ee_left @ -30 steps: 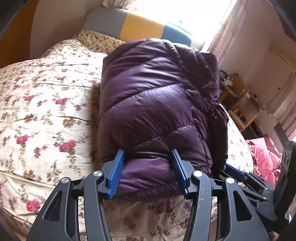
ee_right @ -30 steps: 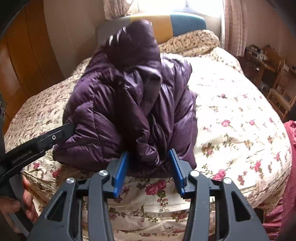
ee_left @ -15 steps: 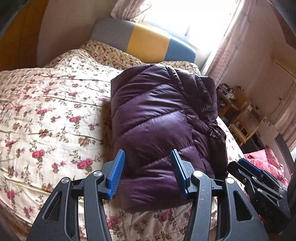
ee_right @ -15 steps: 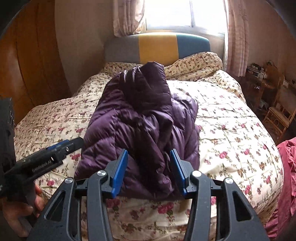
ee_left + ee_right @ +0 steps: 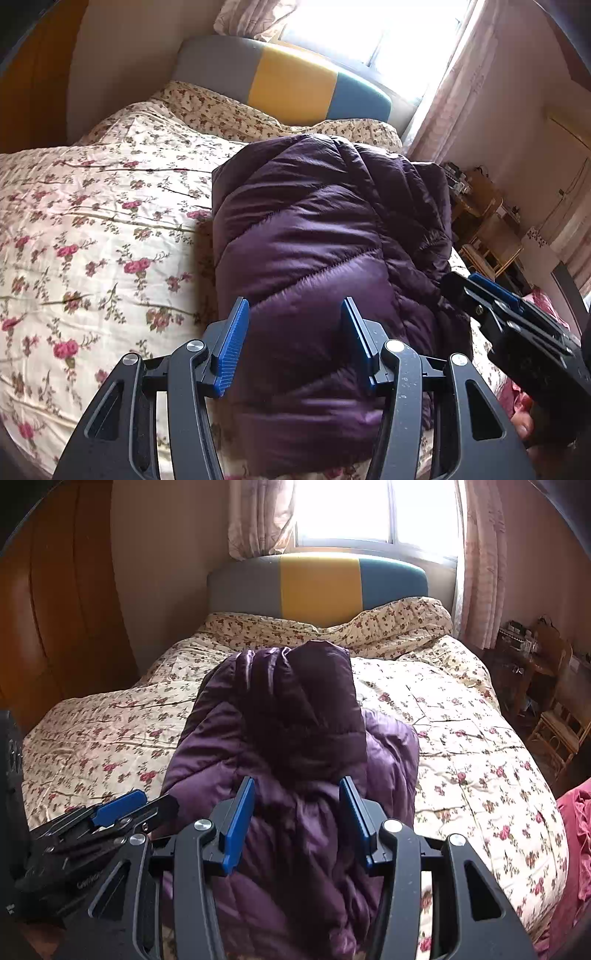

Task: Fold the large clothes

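A purple puffer jacket (image 5: 317, 251) lies folded into a thick bundle on the floral bedspread (image 5: 92, 229). It also shows in the right wrist view (image 5: 295, 738), with its hood end on top. My left gripper (image 5: 293, 314) is open, held above the near end of the bundle, with nothing between its fingers. My right gripper (image 5: 297, 794) is open too, over the bundle's near right side. The right gripper also shows in the left wrist view (image 5: 480, 295), and the left gripper in the right wrist view (image 5: 122, 808).
A grey, yellow and blue headboard (image 5: 317, 583) stands under a bright window. A wooden wardrobe (image 5: 44, 620) is on the left. Small tables and a wicker chair (image 5: 554, 731) stand right of the bed. Pink bedding (image 5: 576, 830) lies at the right edge.
Both grippers have pulled back and up from the jacket bundle, which stays lying on the bed. The views now take in more of the bed and headboard.
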A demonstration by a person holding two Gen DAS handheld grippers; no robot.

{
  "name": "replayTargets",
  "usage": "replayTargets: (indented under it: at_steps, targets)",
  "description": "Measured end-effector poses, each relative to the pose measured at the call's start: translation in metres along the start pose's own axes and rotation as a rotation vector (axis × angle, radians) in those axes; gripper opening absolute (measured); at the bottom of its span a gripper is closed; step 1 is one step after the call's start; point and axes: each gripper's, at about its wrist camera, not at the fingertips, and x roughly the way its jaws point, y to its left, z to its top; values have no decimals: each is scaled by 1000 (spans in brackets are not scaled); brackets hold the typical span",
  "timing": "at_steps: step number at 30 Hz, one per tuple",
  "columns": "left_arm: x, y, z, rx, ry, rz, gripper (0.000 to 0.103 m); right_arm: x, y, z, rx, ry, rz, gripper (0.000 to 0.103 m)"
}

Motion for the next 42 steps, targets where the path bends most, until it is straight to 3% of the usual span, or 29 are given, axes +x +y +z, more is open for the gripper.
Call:
replayTargets:
  at_steps: [20,27,32,34,38,42]
  targets:
    - [46,-21,8,147,59,-37,51,73,-46,-37,34,188,-137,52]
    - [75,-25,-6,204,110,-22,51,98,-61,-56,59,207,-125,59]
    - [88,-17,-13,206,125,-29,51,99,-63,-59,75,191,-124,60]
    - [85,-13,-12,194,123,-46,51,95,-64,-59,84,178,-129,68]
    - [68,-3,-2,150,100,-99,51,87,-64,-58,100,161,-129,71]
    - [44,24,11,52,48,-88,55,82,-68,-57,112,152,-121,76]
